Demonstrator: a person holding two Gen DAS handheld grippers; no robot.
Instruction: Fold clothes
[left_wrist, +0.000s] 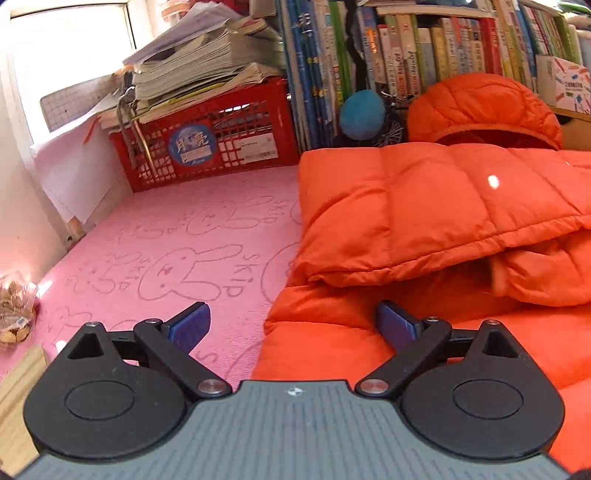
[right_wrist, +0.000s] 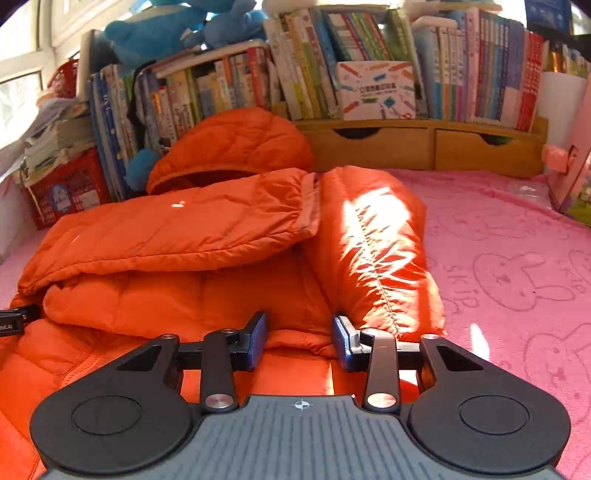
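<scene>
- Position: the orange puffer jacket (right_wrist: 207, 236) lies on the pink blanket (right_wrist: 509, 266) covering the surface, its hood (right_wrist: 236, 144) toward the bookshelf (right_wrist: 369, 74). Both sleeves are laid inward over the body: one across the chest, the other (right_wrist: 373, 251) along the right side.
- Stage: this layout fits a fold in progress with the hem end to be brought up, or a jacket folded in thirds and being released. The pictures do not settle which.
- Risk, spring-back: the padded fill looks lofty and slick; the crossed sleeve may slide off if the body under it is lifted or jolted.
- Risk, shallow grip: a bite on the outer shell alone would probably slip and drag only one layer.
- Risk, uneven lift: raising one side ahead of the other would skew the fold line.
- Left claw (left_wrist: 293, 325): jaws spread wide, holding nothing; it straddles the jacket's left edge, one finger over the blanket, one over fabric.
- Right claw (right_wrist: 299, 341): jaws parted moderately, nothing clamped; low over the hem region, contact with the fabric uncertain.
</scene>
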